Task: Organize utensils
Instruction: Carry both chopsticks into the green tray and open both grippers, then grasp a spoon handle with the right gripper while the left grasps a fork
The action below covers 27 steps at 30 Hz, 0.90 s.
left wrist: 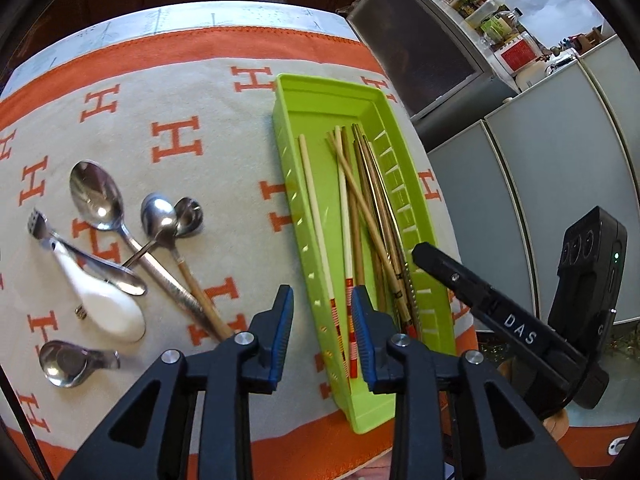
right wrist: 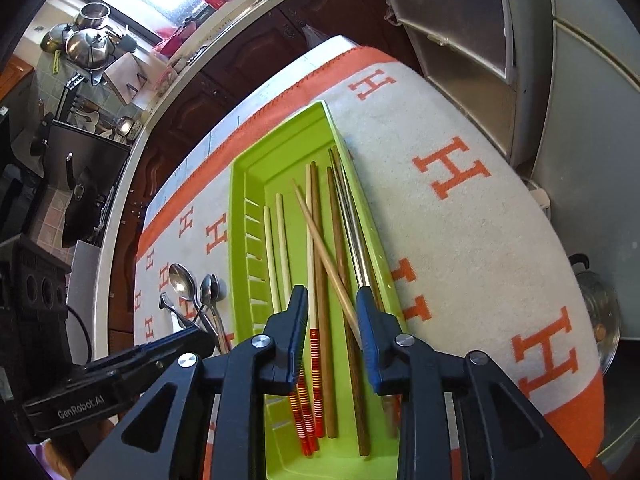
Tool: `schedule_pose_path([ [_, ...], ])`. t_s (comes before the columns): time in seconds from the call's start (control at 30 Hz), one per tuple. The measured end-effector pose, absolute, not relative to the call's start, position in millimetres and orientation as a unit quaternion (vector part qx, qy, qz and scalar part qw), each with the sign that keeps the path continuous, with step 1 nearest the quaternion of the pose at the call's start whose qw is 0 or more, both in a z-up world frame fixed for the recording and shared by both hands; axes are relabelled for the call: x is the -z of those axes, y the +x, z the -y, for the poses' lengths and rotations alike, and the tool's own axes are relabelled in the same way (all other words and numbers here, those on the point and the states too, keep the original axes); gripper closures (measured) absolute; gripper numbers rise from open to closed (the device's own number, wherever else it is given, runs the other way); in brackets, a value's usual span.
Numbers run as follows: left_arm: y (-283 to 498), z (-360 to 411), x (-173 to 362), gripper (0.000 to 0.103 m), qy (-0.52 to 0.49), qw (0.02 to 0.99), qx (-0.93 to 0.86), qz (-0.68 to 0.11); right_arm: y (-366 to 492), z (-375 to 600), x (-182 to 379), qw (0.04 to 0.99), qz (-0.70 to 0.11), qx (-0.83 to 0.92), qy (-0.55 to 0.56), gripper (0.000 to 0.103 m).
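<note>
On the desk [left wrist: 208, 92]: you have an orange and cream cloth with big H letters, and all the things lie on it.
Tray: the green tray [left wrist: 286, 152] lies long, running away from you, on the right part of the cloth.
Chopsticks: the chopsticks [left wrist: 360, 208] are already in the tray, lying along it, some crossed over each other.
Spoons: the spoons [left wrist: 120, 240] are still out on the cloth, in a loose pile, left of the tray and well apart from it.
Spoon direction: most handles point toward you and the bowls point away, so their long line runs about the same way as the tray.
Left gripper: your left gripper [left wrist: 322, 304] is open about halfway and holds nothing; it hangs over the near left edge of the tray.
Right gripper: your right gripper [right wrist: 332, 312] is open about halfway too, holds nothing, and hangs over the near end of the chopsticks.
Which is nearer: your left gripper is closer to the spoons; they lie to its left and a bit ahead.
Next move, I think: swing the left gripper left, and close across a spoon handle, not along it.
Watch out: the spoons lie on top of each other, so one may drag another.
</note>
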<state>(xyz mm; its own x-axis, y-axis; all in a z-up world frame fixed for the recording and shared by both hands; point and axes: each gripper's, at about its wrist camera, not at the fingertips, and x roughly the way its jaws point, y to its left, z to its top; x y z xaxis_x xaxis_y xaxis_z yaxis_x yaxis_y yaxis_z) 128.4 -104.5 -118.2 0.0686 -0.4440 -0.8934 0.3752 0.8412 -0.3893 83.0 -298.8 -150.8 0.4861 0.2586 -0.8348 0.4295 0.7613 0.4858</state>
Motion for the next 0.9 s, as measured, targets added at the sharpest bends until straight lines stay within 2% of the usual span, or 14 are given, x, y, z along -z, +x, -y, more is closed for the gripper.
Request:
schedule_pose_path([
  [0.23, 102.9, 60.2, 114.8, 0.068, -0.036, 0.756, 0.246, -0.605, 76.2, 280.8, 134.0, 0.807, -0.509, 0.048, 0.295, 0.078],
  [0.37, 92.7, 22.1, 113.0, 0.063, -0.042, 0.774, 0.212, -0.595, 69.1, 265.5, 127.2, 0.814, -0.512, 0.045, 0.269, 0.063],
  [0.6, 83.8, -52.7, 119.4, 0.061, -0.076, 0.788, 0.151, -0.593, 62.0, 236.9, 115.8, 0.824, -0.519, 0.022, 0.227, 0.062],
  [0.9, 84.3, -89.8, 121.8, 0.060, -0.093, 0.802, 0.126, -0.576, 79.1, 192.2, 106.2, 0.823, -0.536, -0.028, 0.186, 0.062],
])
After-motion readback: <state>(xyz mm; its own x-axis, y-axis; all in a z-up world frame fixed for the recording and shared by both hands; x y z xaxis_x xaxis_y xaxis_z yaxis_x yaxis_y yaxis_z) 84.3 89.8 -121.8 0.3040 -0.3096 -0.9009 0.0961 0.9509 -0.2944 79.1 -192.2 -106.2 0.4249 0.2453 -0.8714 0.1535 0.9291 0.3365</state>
